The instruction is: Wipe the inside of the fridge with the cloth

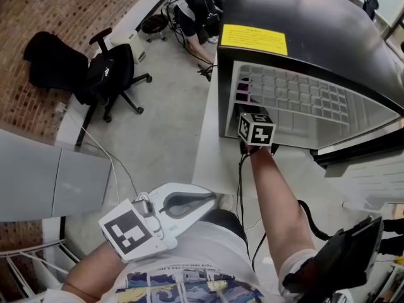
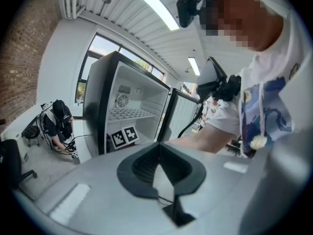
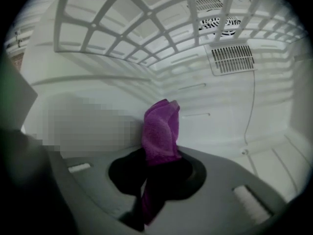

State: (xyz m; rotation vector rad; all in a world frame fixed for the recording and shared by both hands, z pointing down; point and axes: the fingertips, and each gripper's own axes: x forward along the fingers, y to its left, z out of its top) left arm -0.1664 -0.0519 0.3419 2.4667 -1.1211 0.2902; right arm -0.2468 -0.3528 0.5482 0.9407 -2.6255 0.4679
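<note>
The black fridge (image 1: 297, 17) stands open, with a white grid shelf (image 1: 297, 96) inside. My right gripper (image 3: 157, 155) reaches into the compartment under that shelf and is shut on a purple cloth (image 3: 160, 129). The cloth sticks up out of the jaws, close to the white back wall (image 3: 215, 106). From the head view I see the right gripper's marker cube (image 1: 257, 130) at the fridge mouth and a bit of purple cloth (image 1: 243, 91) through the shelf. My left gripper (image 1: 208, 202) hangs low by the person's waist, shut and holding nothing, pointing towards the fridge (image 2: 129, 109).
A black office chair (image 1: 104, 74) stands on the concrete floor to the left. Bags and cables (image 1: 199, 8) lie behind the fridge's left side. The open fridge door (image 1: 369, 163) hangs at the right. A black cable (image 1: 240, 188) runs down from the fridge front.
</note>
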